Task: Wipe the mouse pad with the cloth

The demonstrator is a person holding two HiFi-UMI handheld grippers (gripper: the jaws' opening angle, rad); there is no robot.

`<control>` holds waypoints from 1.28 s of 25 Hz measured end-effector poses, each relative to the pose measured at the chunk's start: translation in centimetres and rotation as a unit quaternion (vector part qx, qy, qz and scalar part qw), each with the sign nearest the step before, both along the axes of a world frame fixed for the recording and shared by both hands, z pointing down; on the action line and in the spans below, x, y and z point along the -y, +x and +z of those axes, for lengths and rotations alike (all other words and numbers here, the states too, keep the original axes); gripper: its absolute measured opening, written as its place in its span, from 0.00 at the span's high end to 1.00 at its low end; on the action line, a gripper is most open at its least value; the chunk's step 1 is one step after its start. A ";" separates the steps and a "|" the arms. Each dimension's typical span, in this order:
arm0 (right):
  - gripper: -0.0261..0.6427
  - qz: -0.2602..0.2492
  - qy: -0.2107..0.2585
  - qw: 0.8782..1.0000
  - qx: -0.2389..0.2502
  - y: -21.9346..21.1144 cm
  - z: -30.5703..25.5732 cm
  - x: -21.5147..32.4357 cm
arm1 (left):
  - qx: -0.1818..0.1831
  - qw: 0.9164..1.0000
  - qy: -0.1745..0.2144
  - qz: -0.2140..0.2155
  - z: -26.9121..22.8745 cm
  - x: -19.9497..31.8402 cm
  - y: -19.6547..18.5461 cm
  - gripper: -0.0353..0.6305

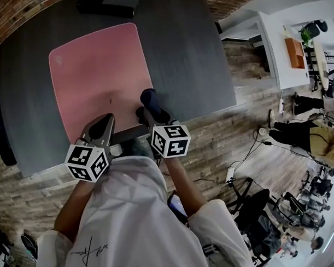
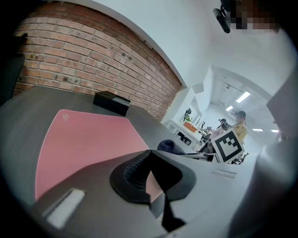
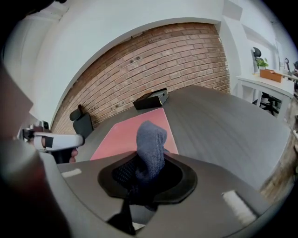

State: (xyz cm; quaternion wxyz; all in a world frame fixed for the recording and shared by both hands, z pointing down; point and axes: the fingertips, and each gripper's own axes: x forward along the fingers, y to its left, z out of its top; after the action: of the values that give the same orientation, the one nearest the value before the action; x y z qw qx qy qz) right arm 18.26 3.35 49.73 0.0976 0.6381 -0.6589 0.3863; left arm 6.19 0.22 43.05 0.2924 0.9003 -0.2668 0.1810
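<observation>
The right tool (image 3: 145, 173) clenches the blue cloth (image 3: 150, 144), its lower end hidden; the left tool (image 2: 152, 171) is closed, empty, by the mouse pad (image 2: 84, 139).

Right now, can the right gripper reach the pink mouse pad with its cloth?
Probably yes. The right gripper has its jaws shut on the cloth right at the mouse pad's near corner, and nothing lies between them.

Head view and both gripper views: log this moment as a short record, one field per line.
mouse pad: pink, flat on the dark table
cloth: dark blue, bunched, sticking up from the jaws
right gripper: shut on the cloth, at the pad's near right edge
left gripper: jaws together, nothing between them, at the pad's near edge
cloth contact with pad: cannot tell
black box: beyond the pad's far edge
</observation>
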 end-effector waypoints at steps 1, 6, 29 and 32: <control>0.81 -0.002 -0.005 1.000 -0.005 0.1 0.3 0.0 | 0.001 1.000 0.000 0.001 0.0 0.0 -0.1 0.92; 0.81 -0.015 -0.041 0.998 -0.042 1.1 2.5 -0.1 | 0.000 1.000 -0.005 0.000 0.1 0.1 -0.2 0.92; 0.81 -0.001 -0.083 0.996 -0.028 0.6 6.8 0.4 | 0.003 1.000 -0.025 -0.011 1.6 0.9 -0.8 0.92; 0.81 -0.003 -0.084 0.996 -0.034 0.7 6.6 0.6 | -0.002 1.000 -0.022 -0.012 1.3 1.3 -0.5 0.92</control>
State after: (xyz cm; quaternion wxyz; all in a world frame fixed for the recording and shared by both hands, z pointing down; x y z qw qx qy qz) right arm 18.92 2.76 56.30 0.1741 0.6381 -0.6225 0.4183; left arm 5.73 -1.05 44.35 0.3153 0.8906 -0.2729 0.1812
